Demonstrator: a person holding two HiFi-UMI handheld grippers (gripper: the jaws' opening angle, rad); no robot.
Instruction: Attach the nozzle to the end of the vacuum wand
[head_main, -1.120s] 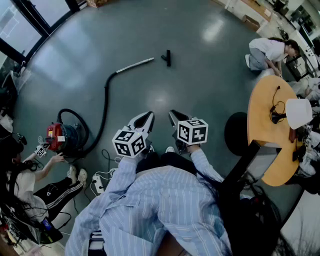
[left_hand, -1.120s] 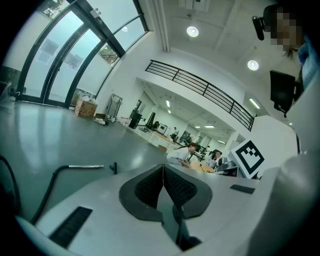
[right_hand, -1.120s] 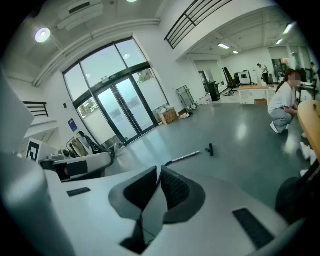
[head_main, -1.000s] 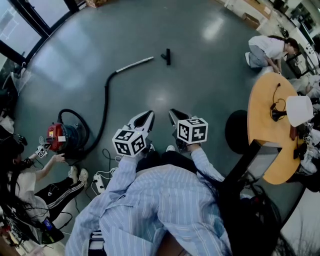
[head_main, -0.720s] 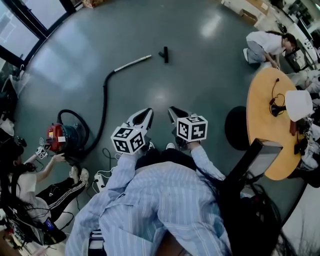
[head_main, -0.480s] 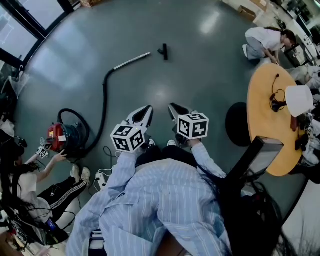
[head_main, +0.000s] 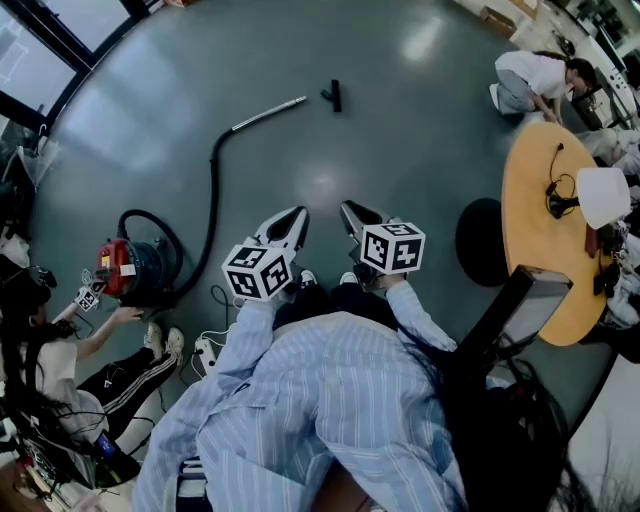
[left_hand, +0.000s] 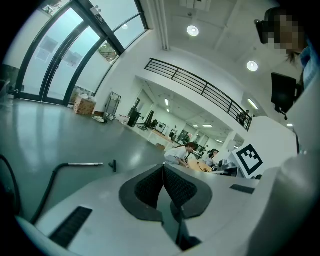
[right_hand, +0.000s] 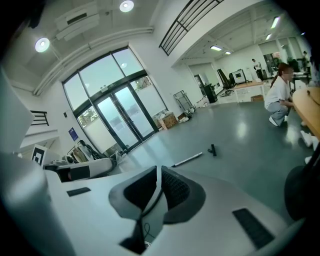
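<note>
From the head view, the left gripper (head_main: 296, 214) and the right gripper (head_main: 349, 209) are held side by side in front of the person's body, both aimed out across the floor; neither carries anything; the nozzle (head_main: 334, 95) lies on the bare floor far beyond both sets of jaws, a little to the right of the left gripper's line and roughly ahead of the right one; the vacuum wand (head_main: 268, 112) lies just left of the nozzle, its free end pointing at it but apart from it, with the black hose (head_main: 212, 195) curving back past the left gripper's outer side to the red vacuum cleaner (head_main: 130, 270). In the left gripper view the ribbed pads are pressed together with nothing between them; the wand (left_hand: 85, 163) and nozzle (left_hand: 114, 165) show small, well ahead of the jaws and off to their left, a gap between the two. In the right gripper view the jaws are closed to a thin slit, again on nothing; the wand (right_hand: 187, 159) and nozzle (right_hand: 213, 149) sit far ahead and slightly right of the tips, unjoined. By my reading the task has not begun in earnest: both parts are untouched on the floor; reaching them, picking up each, and mating them all remain.
</note>
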